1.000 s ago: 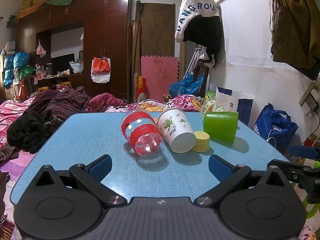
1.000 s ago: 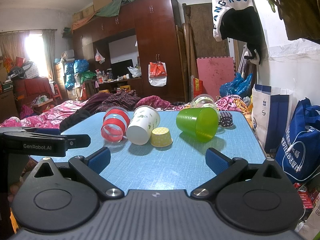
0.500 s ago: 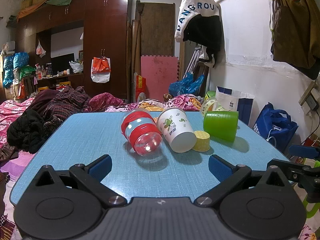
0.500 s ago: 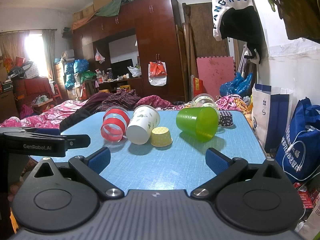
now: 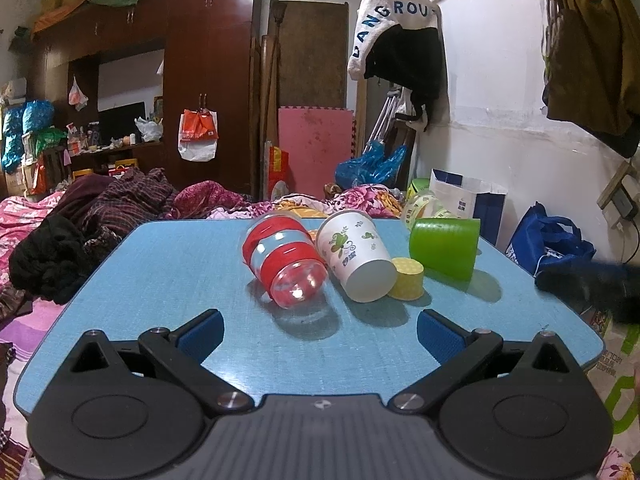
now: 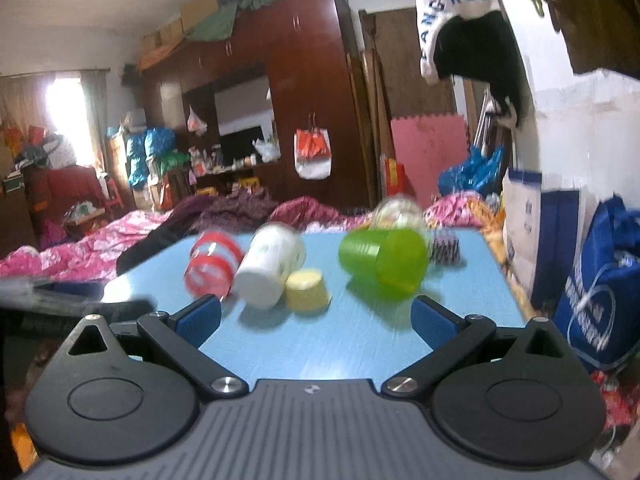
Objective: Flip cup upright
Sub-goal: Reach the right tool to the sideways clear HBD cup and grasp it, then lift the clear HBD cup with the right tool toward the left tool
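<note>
On the blue table [image 5: 160,264] several cups lie in a loose row. The clear cup with red bands [image 5: 286,266] lies on its side, its closed bottom toward the left wrist camera, and nothing is visible inside it. Just beside it, a white paper cup with green leaf prints [image 5: 356,254] also lies on its side, touching a small yellow dotted cup [image 5: 408,278] that stands upside down. To the right, a green plastic cup [image 5: 444,246] lies on its side; in the right wrist view its inside cannot be seen because of blur. Behind it are a clear cup with pale print [image 6: 398,212] and a small dark dotted cup [image 6: 446,248].

A white garment [image 5: 394,20] on the wall shows the letters "ANGROU".

The left gripper [image 5: 320,334] is spread wide, holds nothing and touches no cup. The right gripper [image 6: 316,320] is also spread wide and empty, near the table edge.
</note>
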Available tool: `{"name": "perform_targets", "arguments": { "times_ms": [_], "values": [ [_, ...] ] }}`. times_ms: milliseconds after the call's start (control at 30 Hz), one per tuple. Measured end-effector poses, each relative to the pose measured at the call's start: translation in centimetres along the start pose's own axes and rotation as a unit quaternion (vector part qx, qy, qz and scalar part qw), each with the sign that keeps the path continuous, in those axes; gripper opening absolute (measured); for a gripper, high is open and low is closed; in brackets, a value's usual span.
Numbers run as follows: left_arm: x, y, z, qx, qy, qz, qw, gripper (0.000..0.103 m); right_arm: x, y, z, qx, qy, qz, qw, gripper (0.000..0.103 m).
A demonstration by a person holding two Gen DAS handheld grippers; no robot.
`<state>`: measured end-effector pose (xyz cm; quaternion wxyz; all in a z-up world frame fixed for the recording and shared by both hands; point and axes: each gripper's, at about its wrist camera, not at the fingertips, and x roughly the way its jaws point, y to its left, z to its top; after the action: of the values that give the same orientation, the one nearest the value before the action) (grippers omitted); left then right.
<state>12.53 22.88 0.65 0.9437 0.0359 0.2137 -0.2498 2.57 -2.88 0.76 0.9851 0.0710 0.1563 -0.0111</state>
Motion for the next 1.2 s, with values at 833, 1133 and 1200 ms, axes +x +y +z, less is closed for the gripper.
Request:
{"name": "perform_targets", "arguments": {
  "times_ms": [833, 1133, 1200],
  "values": [
    [6.3, 2.4, 4.6, -0.013, 0.024, 0.005, 0.9996, 0.103, 21.9, -5.1, 10.0, -0.042, 0.278, -0.057, 0.958, 0.082],
    [8.5, 1.1, 4.6, -0.008, 0.051, -0.001, 0.9987, 0.103, 23.9, -5.4, 10.8, -0.038, 0.31, -0.053, 0.948, 0.069],
    [8.7, 1.3, 4.5, -0.01, 0.053, 0.0, 0.9986, 0.103, 24.2, -5.2, 11.0, -0.039, 0.312, -0.055, 0.948, 0.068]
  ]
}}
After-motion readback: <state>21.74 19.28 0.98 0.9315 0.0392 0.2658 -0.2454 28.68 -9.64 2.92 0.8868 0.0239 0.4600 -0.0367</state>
